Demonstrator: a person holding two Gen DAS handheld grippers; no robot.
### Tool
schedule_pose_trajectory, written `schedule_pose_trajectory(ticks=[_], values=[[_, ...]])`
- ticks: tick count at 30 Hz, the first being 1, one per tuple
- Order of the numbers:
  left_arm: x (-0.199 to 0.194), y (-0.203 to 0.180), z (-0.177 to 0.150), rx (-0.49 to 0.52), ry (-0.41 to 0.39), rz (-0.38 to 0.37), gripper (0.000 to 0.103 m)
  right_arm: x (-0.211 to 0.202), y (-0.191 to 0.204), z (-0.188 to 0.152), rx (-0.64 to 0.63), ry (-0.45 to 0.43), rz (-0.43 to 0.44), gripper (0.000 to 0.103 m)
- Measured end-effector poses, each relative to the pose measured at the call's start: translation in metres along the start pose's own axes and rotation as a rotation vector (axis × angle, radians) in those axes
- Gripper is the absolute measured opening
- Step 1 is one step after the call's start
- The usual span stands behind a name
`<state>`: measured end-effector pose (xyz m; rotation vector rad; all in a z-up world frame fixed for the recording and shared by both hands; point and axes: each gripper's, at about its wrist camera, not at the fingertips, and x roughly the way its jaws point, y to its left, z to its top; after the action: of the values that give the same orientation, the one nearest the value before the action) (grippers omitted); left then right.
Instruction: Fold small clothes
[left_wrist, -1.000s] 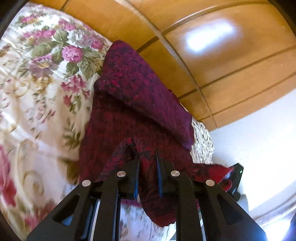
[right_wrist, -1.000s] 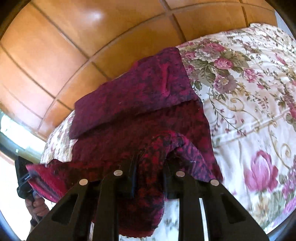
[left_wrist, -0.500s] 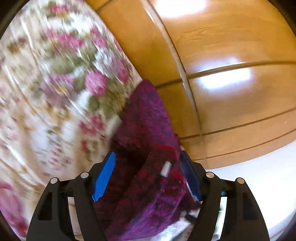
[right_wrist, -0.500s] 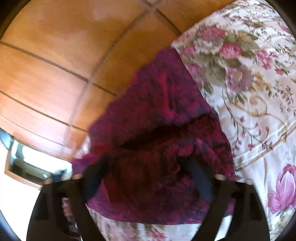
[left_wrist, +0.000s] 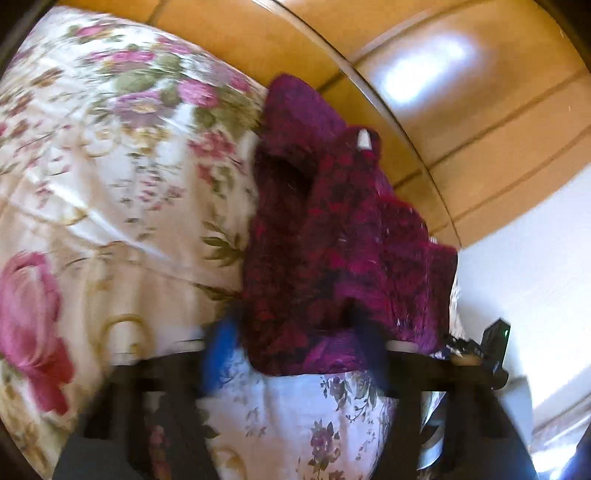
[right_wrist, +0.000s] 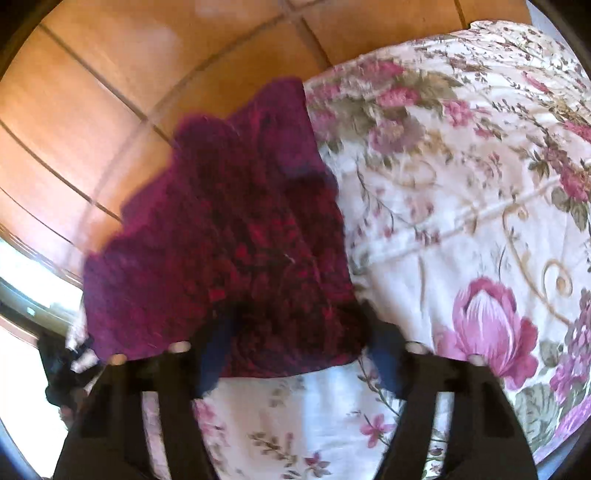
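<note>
Fuzzy matt knit garment (left_wrist: 332, 236) on smooth satiny floral bedspread (left_wrist: 110, 177); glossy wooden floor (left_wrist: 461, 92).

Daylight is flooding both views, warm and bright. A white glare patch (left_wrist: 424, 74) is shining on the glossy wooden panelling (left_wrist: 498, 155) in the left view, and a paler sheen is sitting on the wood in the right view. A window (right_wrist: 26, 295) at the right view's left edge is blowing out to white. Motion blur is smearing everything: the flowered bedspread (right_wrist: 461, 221) is losing its detail, the dark red garment (left_wrist: 332, 240) is showing fuzzy edges, and the black fingers (right_wrist: 384, 354) at the bottom are streaking. The fisheye lens is bending straight panel lines into curves, and dark corners are ringing each picture.
</note>
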<state>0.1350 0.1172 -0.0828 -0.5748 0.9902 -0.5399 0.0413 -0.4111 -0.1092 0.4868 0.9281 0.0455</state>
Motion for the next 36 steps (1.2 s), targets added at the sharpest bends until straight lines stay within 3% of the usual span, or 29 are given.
schedule_pose_trajectory(ticks=[1, 3, 6, 14, 25, 27, 30, 31, 32, 36], values=[[0.004, -0.001, 0.001, 0.001, 0.012, 0.033, 0.029, 0.000, -0.002, -0.001, -0.002, -0.005, -0.007, 0.042], [0.002, -0.003, 0.003, 0.000, 0.008, 0.043, 0.021, -0.009, 0.000, -0.003, -0.004, -0.018, -0.006, 0.030], [-0.011, -0.008, -0.001, 0.019, -0.003, 0.055, 0.015, -0.024, 0.007, -0.010, -0.041, -0.035, -0.013, 0.024], [-0.056, -0.013, -0.028, 0.023, -0.018, 0.023, 0.010, -0.051, 0.027, -0.034, -0.058, -0.047, 0.022, 0.022], [-0.096, -0.014, -0.112, -0.003, 0.098, 0.022, 0.010, -0.090, 0.001, -0.111, -0.017, 0.080, 0.005, 0.022], [-0.094, -0.015, -0.109, 0.018, 0.109, 0.033, 0.014, -0.089, 0.004, -0.111, -0.038, 0.083, -0.016, 0.025], [-0.099, -0.014, -0.096, 0.045, 0.080, 0.060, 0.028, -0.094, 0.013, -0.098, -0.078, 0.024, -0.060, 0.046], [-0.103, -0.016, -0.089, 0.069, 0.046, 0.095, 0.041, -0.098, 0.017, -0.092, -0.099, -0.007, -0.069, 0.055], [-0.108, -0.019, -0.086, 0.086, 0.019, 0.122, 0.052, -0.100, 0.023, -0.086, -0.121, -0.034, -0.074, 0.056], [-0.111, -0.029, -0.068, 0.153, -0.041, 0.140, 0.053, -0.097, 0.052, -0.066, -0.239, -0.109, -0.130, 0.056]])
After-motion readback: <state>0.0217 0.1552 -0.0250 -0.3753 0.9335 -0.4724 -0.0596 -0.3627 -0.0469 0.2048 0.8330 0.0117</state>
